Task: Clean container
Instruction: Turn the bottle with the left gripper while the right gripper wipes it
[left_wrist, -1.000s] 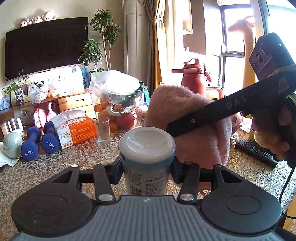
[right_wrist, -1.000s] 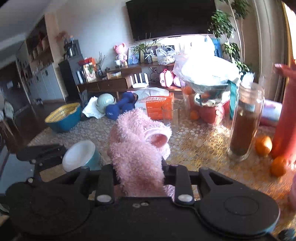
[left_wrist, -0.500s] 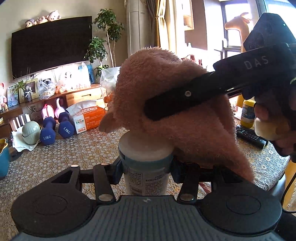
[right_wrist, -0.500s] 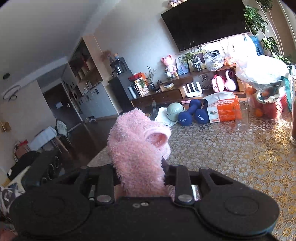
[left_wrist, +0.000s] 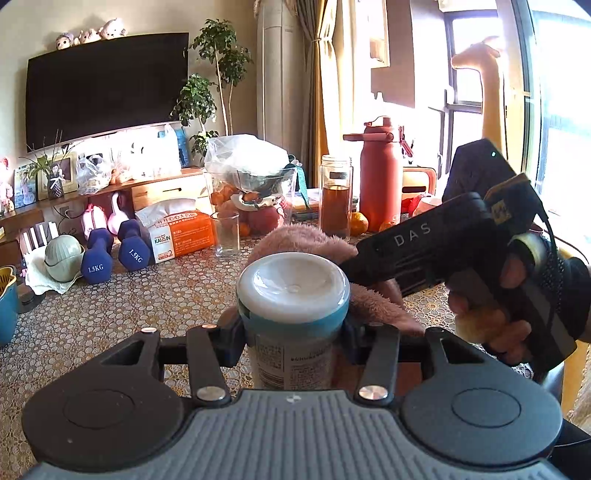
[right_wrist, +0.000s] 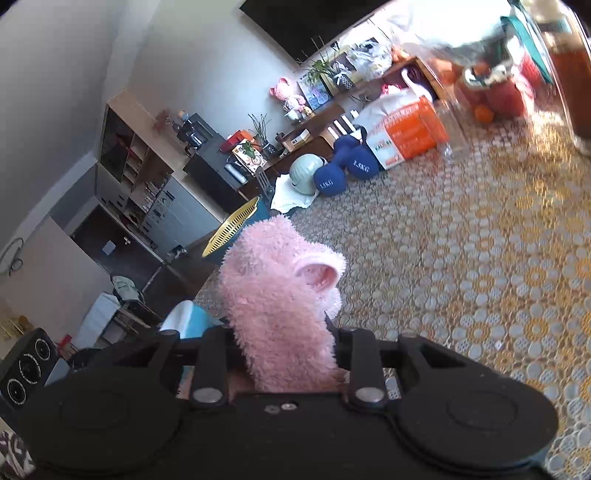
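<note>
The container (left_wrist: 292, 314), upright with a white lid, is clamped between the jaws of the left gripper (left_wrist: 291, 332) above the table (left_wrist: 147, 295). A pink cloth (right_wrist: 277, 306) is pinched in the right gripper (right_wrist: 284, 354) and pressed against the container's far right side.

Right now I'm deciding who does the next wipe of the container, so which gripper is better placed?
Right. The right gripper is shut on the pink cloth, which sits against the container behind its white lid. The left gripper is clamped on the container, steadying it.
</note>
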